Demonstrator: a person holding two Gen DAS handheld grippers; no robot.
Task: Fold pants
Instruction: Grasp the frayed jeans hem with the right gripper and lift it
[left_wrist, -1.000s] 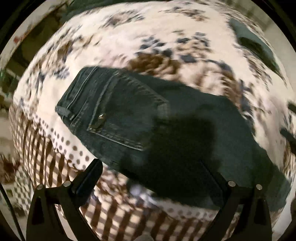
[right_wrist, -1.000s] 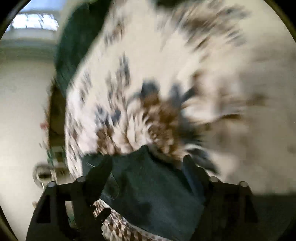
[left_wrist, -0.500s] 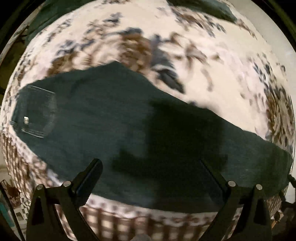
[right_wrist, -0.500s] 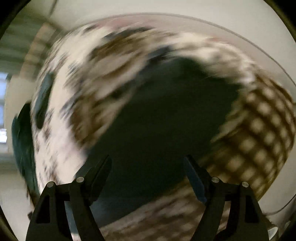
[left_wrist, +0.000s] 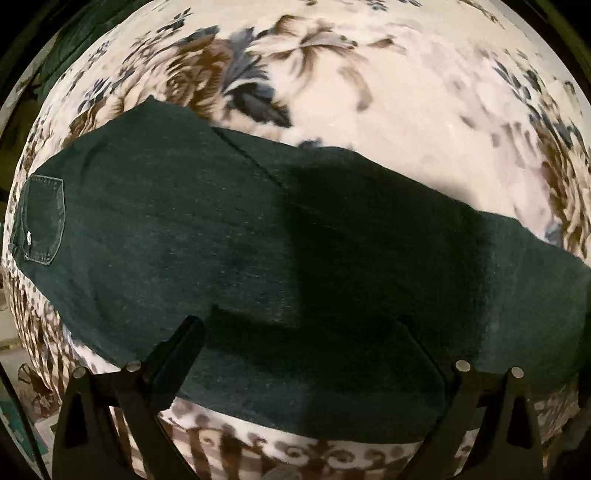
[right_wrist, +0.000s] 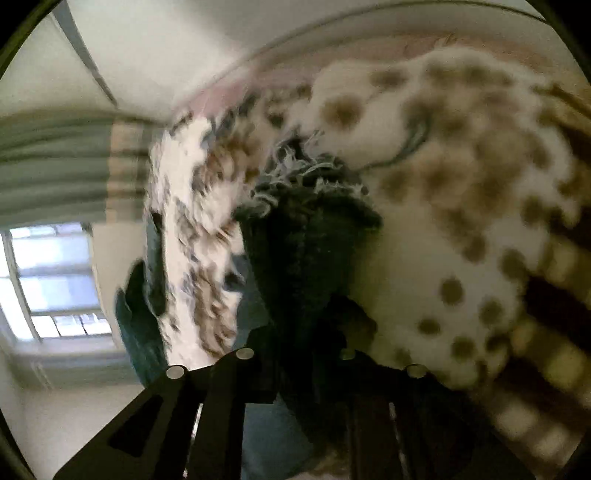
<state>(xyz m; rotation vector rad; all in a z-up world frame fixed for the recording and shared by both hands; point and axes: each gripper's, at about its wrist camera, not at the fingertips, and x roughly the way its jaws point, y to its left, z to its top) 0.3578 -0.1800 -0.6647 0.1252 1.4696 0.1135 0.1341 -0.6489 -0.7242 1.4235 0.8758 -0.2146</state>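
The pants (left_wrist: 229, 236), dark denim, lie flat across a bed covered with a floral blanket (left_wrist: 406, 110), and everything here is placed against them. At their far left end in the left wrist view sits a back pocket (left_wrist: 44, 221) with stitched edges and a small pale tab, close to the blanket's brown spotted border (left_wrist: 33, 325). From there the fabric runs rightward as one long band, with a seam (left_wrist: 251, 158) slanting down across its upper middle; the right half lies under a heavy shadow and reaches the right edge of the view. The left hand-held gripper (left_wrist: 303, 354) hovers over the near edge of the pants with its two fingers spread wide apart, holding nothing. In the right wrist view, a window (right_wrist: 48, 280) and a pale curtain (right_wrist: 55, 166) show far to the left of the pants, beyond the blanket's edge. The right hand-held gripper (right_wrist: 306, 350) has its fingers drawn close together on the pants leg (right_wrist: 306, 251), which rises bunched from between them. Above that grip, the frayed hem (right_wrist: 295, 173) shows pale loose threads, and to the right of the leg the blanket's spotted and checked border (right_wrist: 461, 221) fills the view, blurred.
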